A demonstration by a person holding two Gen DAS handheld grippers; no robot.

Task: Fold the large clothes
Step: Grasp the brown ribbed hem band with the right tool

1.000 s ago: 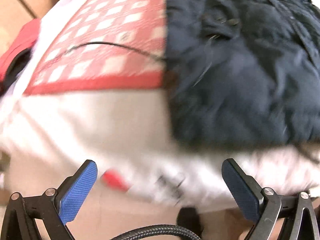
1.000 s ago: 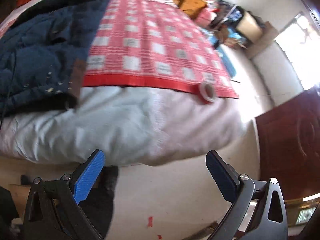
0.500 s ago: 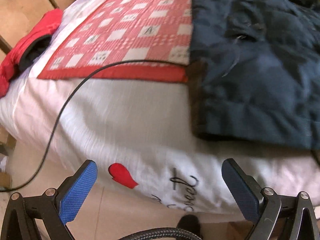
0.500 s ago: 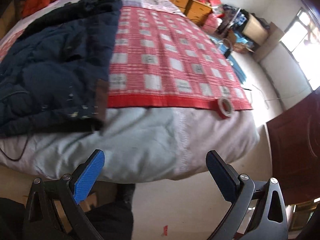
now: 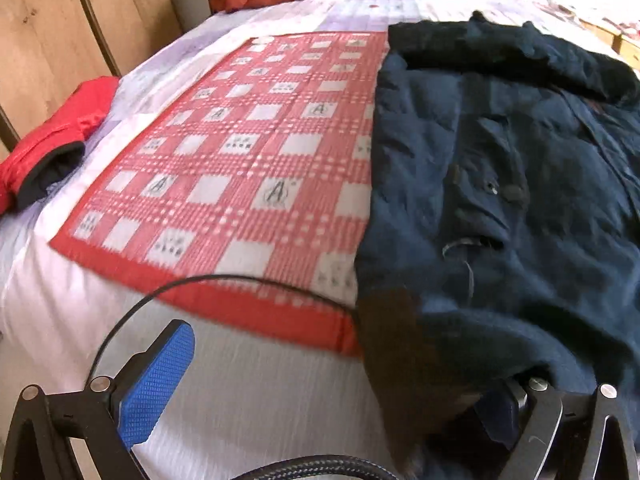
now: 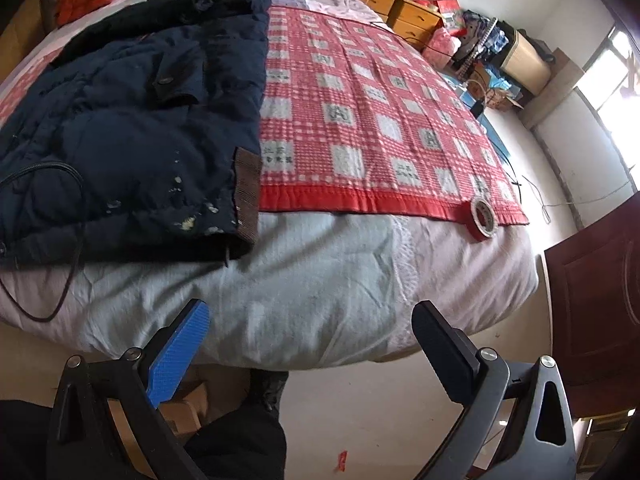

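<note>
A large navy padded coat [image 5: 500, 200] lies spread on a red checked blanket [image 5: 248, 168] on the bed. In the left wrist view its brown-trimmed hem corner [image 5: 400, 344] hangs over my left gripper's right finger. My left gripper [image 5: 328, 396] is open at that corner, its blue left pad [image 5: 156, 384] over the white sheet. In the right wrist view the coat [image 6: 140, 140] lies at the left. My right gripper [image 6: 312, 352] is open and holds nothing, hanging off the foot of the bed, below and right of the coat's hem.
A red tape roll [image 6: 484, 218] sits on the blanket's near right corner. A black cable [image 6: 60, 240] trails over the coat and sheet. A folded red jacket [image 5: 52, 140] lies at the bed's left edge beside a wooden wardrobe [image 5: 40, 20]. A person's dark leg [image 6: 240, 440] is below.
Both grippers rose and moved in toward the bed. The left one came up to the coat's hem corner, which now covers its right finger. Both stayed open.
</note>
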